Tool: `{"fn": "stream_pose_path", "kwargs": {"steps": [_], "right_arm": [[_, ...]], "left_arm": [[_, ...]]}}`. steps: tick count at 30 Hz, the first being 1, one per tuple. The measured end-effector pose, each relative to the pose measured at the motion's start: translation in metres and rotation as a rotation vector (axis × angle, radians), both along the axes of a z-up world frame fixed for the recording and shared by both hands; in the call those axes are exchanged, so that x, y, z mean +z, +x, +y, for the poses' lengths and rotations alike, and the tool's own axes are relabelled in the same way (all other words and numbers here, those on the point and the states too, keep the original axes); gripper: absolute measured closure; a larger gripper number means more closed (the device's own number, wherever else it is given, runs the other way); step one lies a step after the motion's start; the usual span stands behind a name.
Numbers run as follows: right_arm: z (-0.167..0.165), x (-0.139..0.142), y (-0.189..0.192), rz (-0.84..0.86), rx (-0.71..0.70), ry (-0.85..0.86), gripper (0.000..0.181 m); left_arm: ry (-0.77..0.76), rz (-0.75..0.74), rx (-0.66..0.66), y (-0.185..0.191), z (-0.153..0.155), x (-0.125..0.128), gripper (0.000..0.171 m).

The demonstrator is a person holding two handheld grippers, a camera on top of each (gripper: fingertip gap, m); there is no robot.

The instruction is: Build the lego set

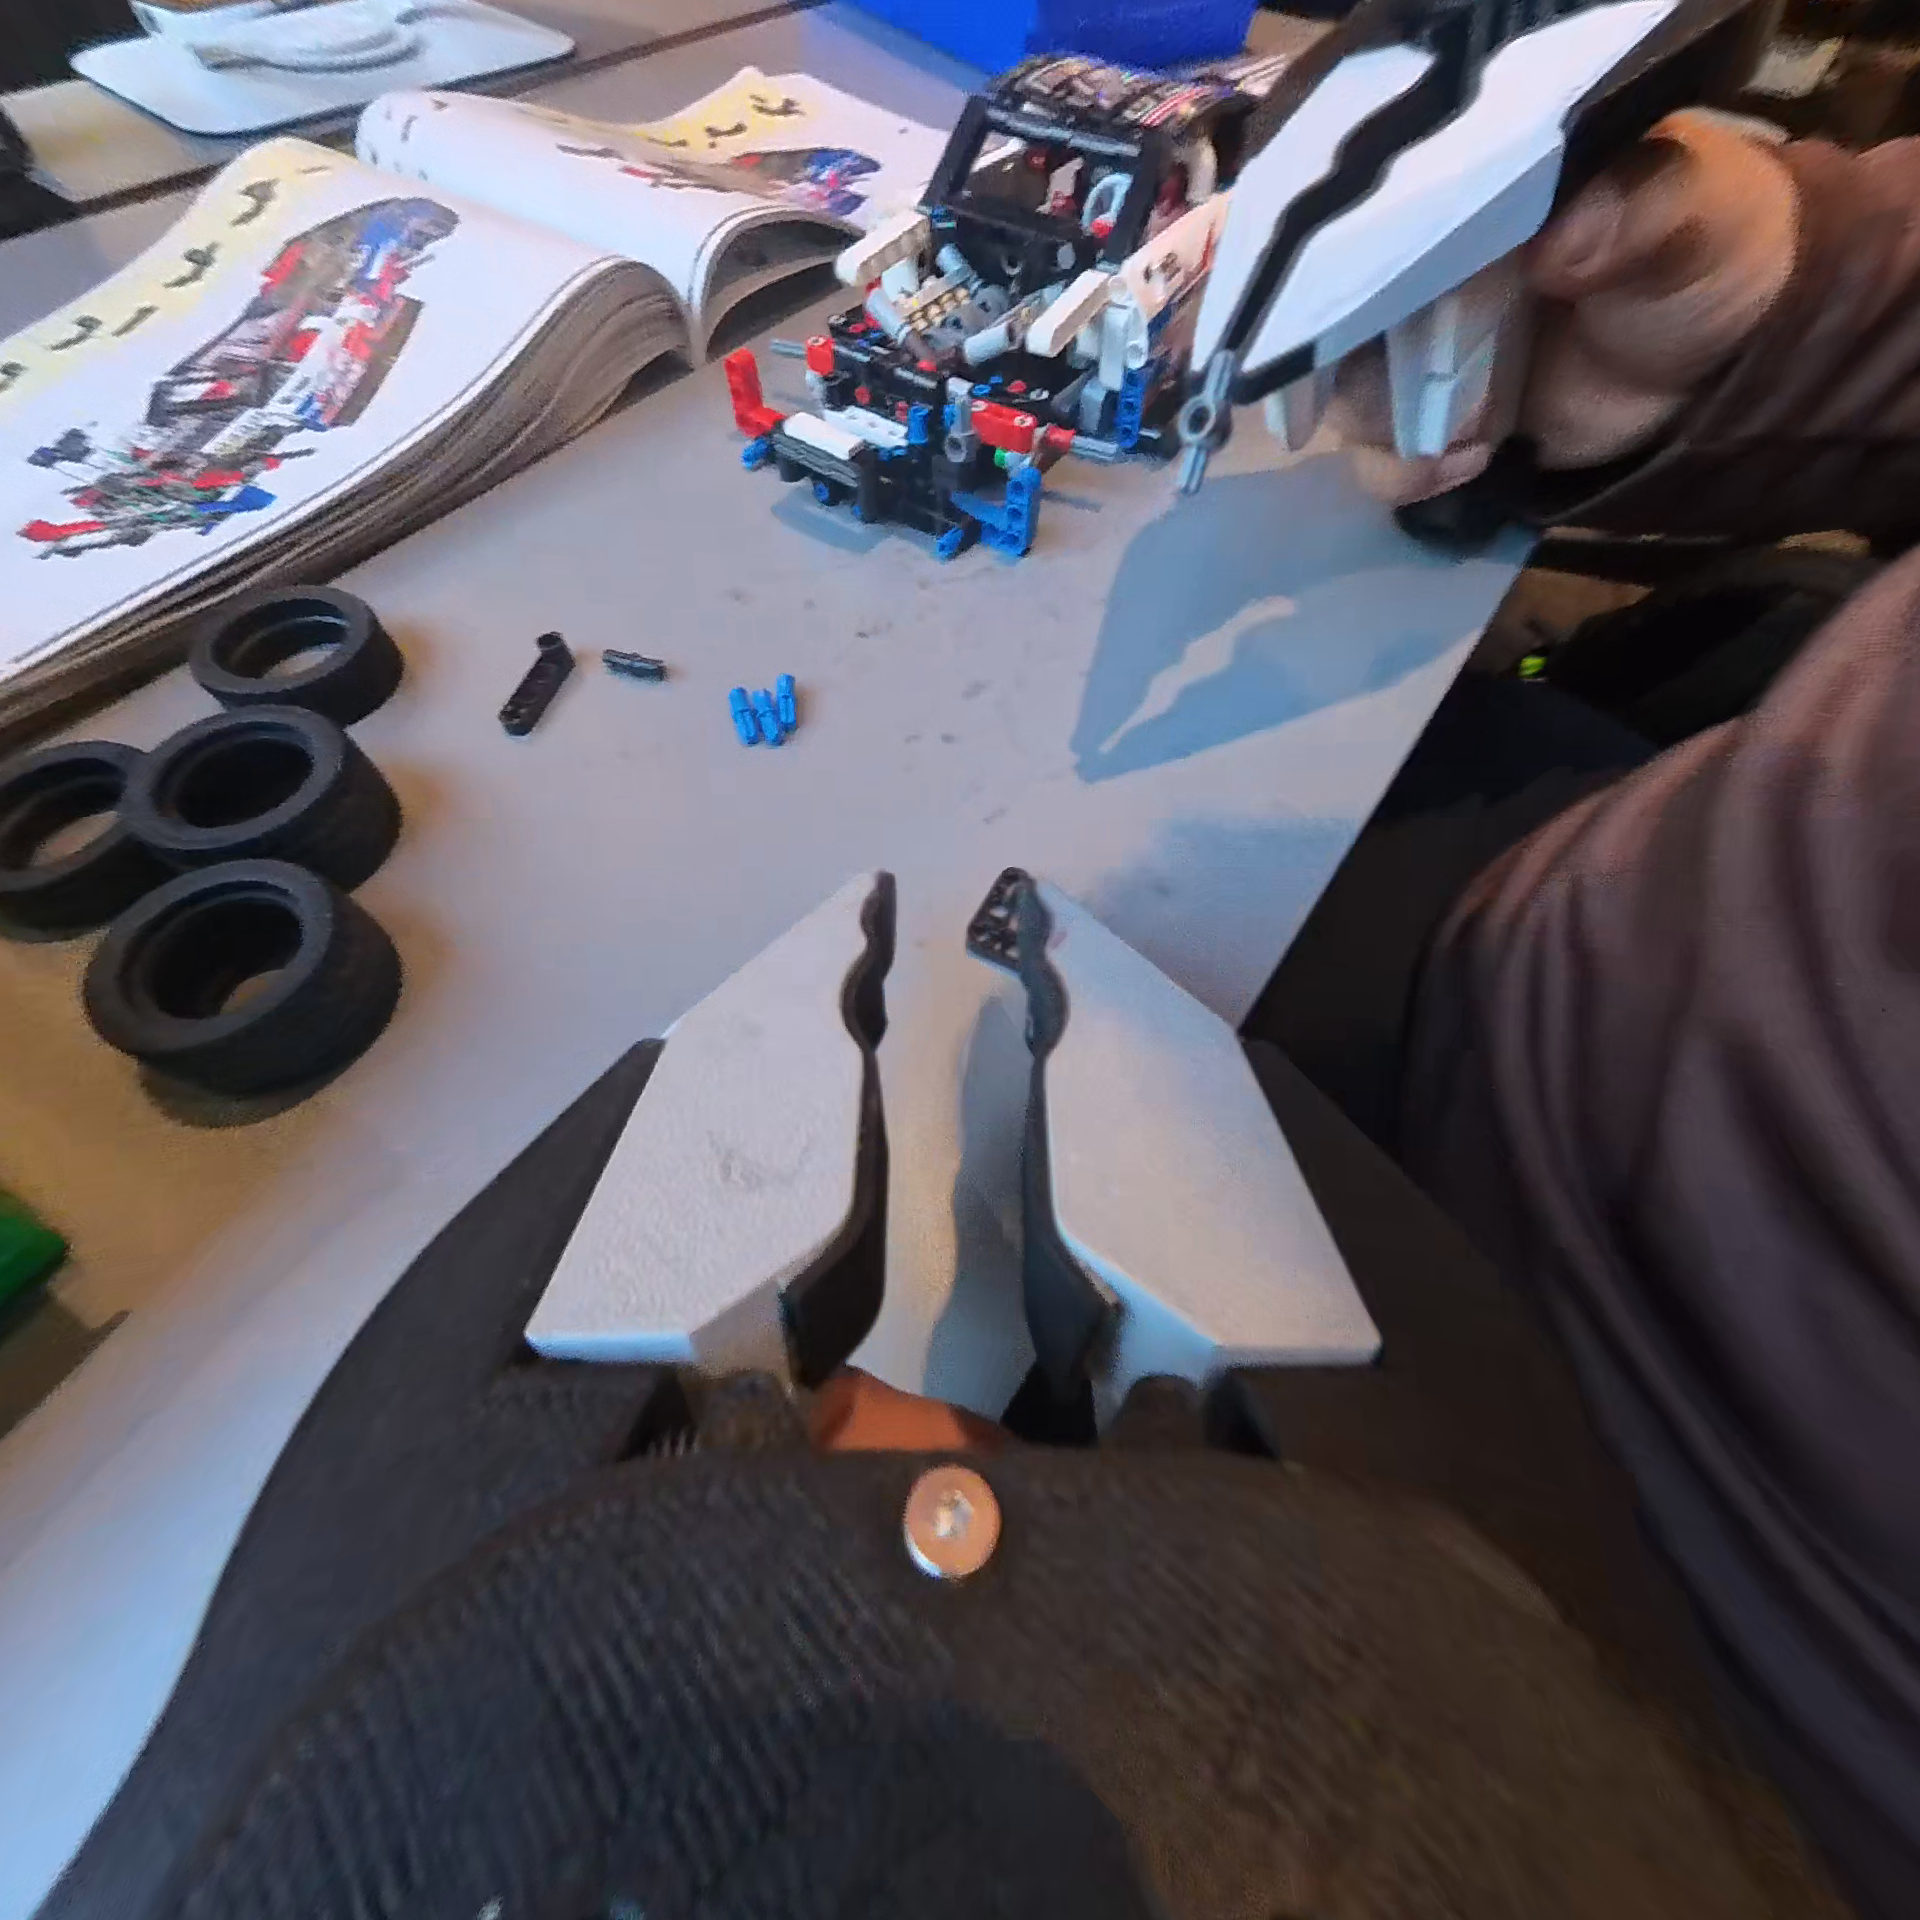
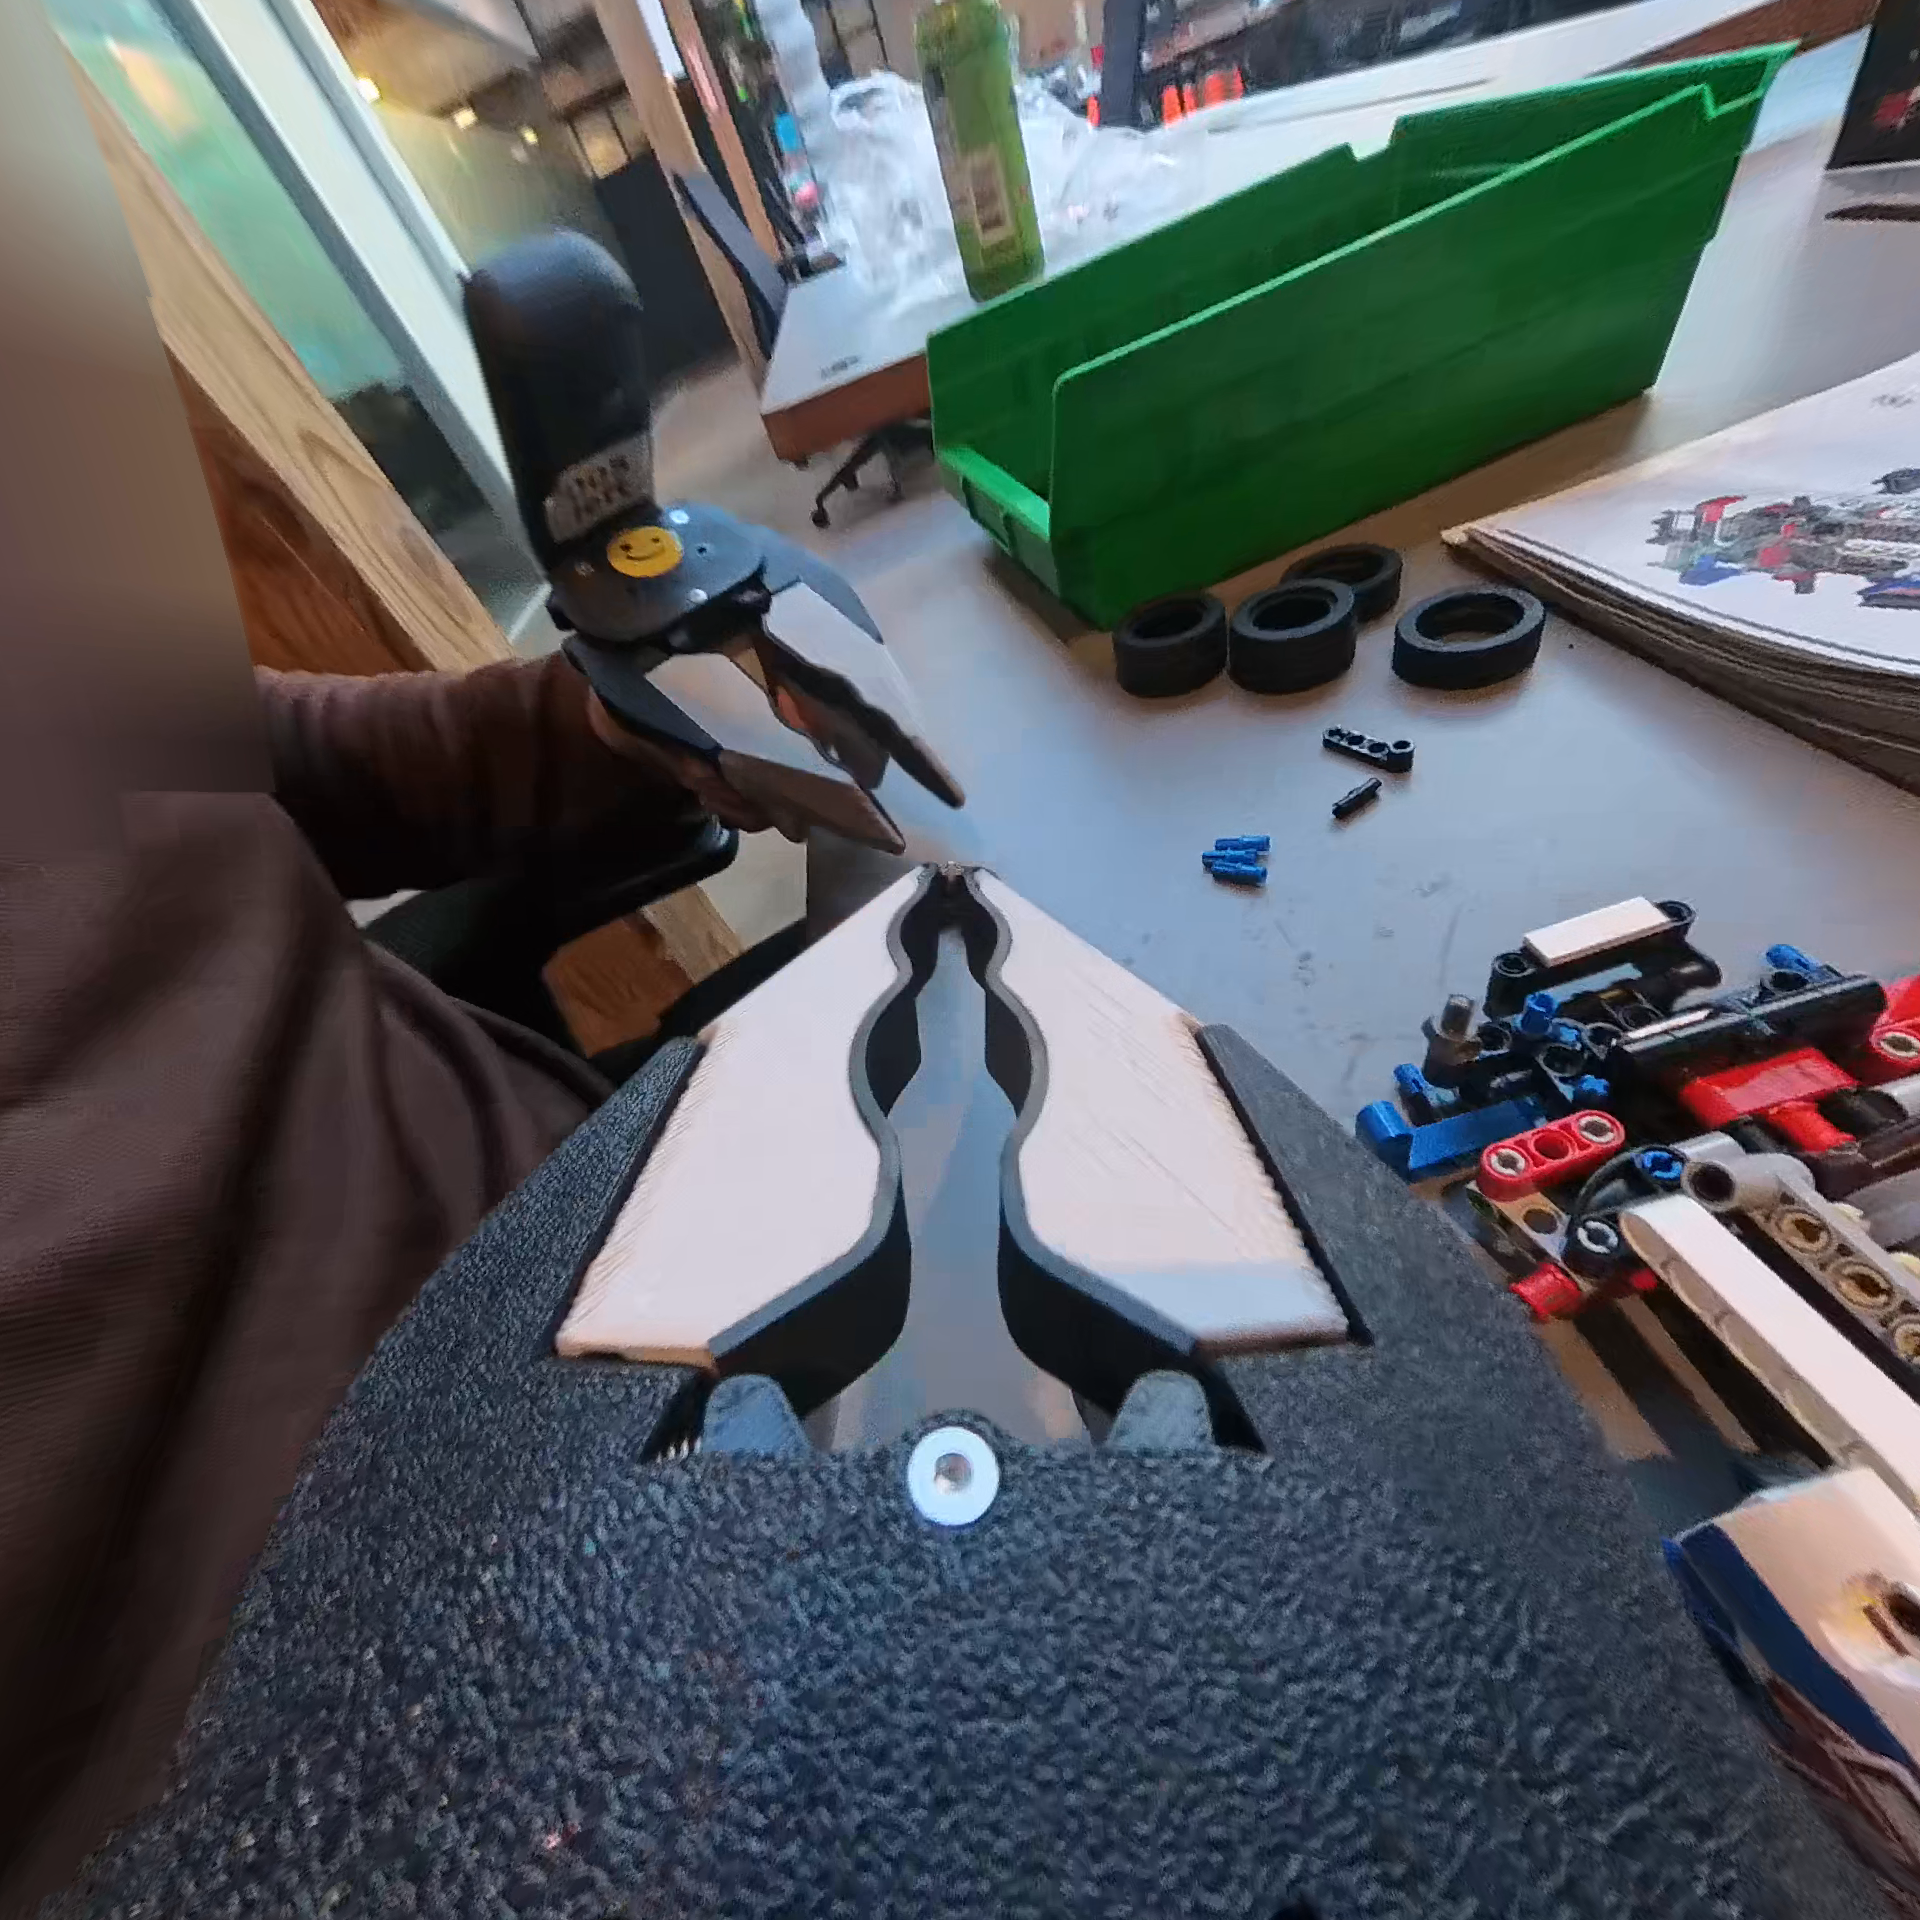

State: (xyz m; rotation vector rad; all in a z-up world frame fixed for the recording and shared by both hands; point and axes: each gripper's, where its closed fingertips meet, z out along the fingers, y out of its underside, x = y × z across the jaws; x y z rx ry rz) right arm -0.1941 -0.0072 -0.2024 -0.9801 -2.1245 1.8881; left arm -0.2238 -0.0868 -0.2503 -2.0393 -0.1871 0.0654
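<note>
The part-built Lego car [image 1: 966, 343] stands on the grey table [image 1: 883, 644], and its front end shows at the right of the right wrist view [image 2: 1662, 1091]. My right gripper [image 2: 948, 878] is shut on a small grey axle connector [image 1: 1200, 426]. It holds the connector in the air just right of the car. My left gripper [image 1: 940, 904] hovers over the near table edge with a gap between its fingers. A small black holed piece [image 1: 1000, 916] clings to its right fingertip. Blue pins [image 1: 764, 712], a black beam [image 1: 535, 686] and a black pin [image 1: 634, 665] lie loose on the table.
Several black tyres [image 1: 249, 810] lie at the left. The open instruction book [image 1: 312, 343] lies behind them. A green bin [image 2: 1351, 364] and a green bottle [image 2: 982, 156] stand beyond. A person's sleeve [image 1: 1662, 1143] is on the right, past the table edge. The tips of one gripper are about 11 centimeters away from the tips of the other. The black pin [image 1: 634, 665] sits 12 centimeters or so from the ends of my left fingers. Seen from the right wrist view [image 2: 1368, 801] as well.
</note>
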Motion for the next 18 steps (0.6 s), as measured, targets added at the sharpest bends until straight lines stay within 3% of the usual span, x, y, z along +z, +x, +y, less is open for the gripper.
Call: {"fn": "stream_pose_path", "kwargs": {"steps": [6, 13, 18], "right_arm": [[-0.003, 0.003, 0.005, -0.037, 0.04, -0.063, 0.178], [0.006, 0.008, 0.001, -0.082, 0.032, -0.157, 0.178], [0.009, 0.017, 0.001, -0.063, 0.051, -0.228, 0.178]], "left_arm": [[-0.015, -0.015, -0.028, 0.004, 0.001, -0.004, 0.163], [0.061, -0.145, 0.014, -0.006, 0.0, 0.005, 0.162], [0.07, -0.135, 0.03, -0.007, 0.001, 0.007, 0.16]]}}
